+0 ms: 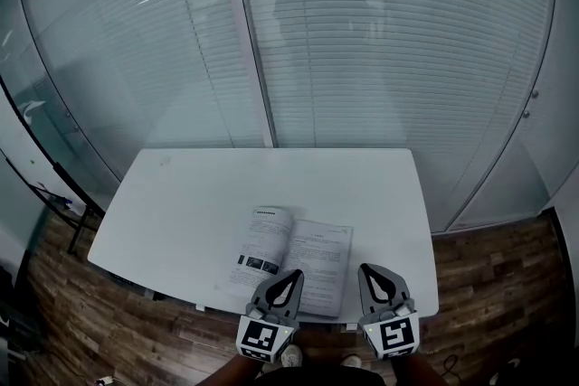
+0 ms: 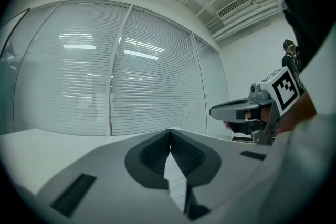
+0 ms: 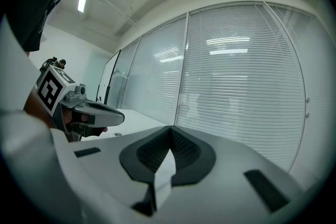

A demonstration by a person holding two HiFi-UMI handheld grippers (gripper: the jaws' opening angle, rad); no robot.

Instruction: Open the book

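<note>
The book [image 1: 293, 256] lies open on the white table [image 1: 181, 203], near its front edge, with printed pages facing up. My left gripper [image 1: 291, 277] hangs over the book's near edge, held level, its jaws shut with nothing between them. My right gripper [image 1: 374, 274] hovers just right of the book, also level and shut on nothing. In the left gripper view the jaw tips [image 2: 170, 136] meet, and the right gripper [image 2: 247, 111] shows beside them. In the right gripper view the tips [image 3: 170, 134] meet too, with the left gripper [image 3: 89, 111] at the left.
A curved glass wall with closed blinds [image 1: 362, 41] stands right behind the table. Wooden floor [image 1: 72, 321] lies around and below the table. A dark stand and cables [image 1: 63, 194] sit at the table's left end.
</note>
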